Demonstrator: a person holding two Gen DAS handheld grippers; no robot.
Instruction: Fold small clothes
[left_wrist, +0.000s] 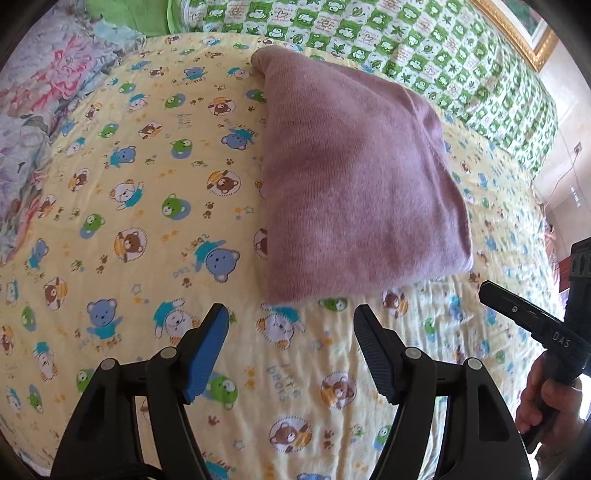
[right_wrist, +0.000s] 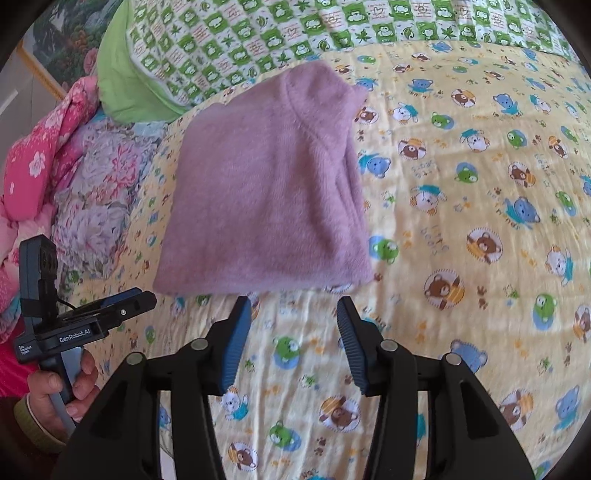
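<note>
Folded sweater lies just ahead of both jaws, on the bed.
Left gripper and right gripper: jaws apart, nothing held; near hem squarely faced, long axis running away.

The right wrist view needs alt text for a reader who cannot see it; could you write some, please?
A folded purple sweater lies on a yellow bear-print sheet, just beyond the open, empty right gripper. At lower left, a hand holds the left gripper.
</note>
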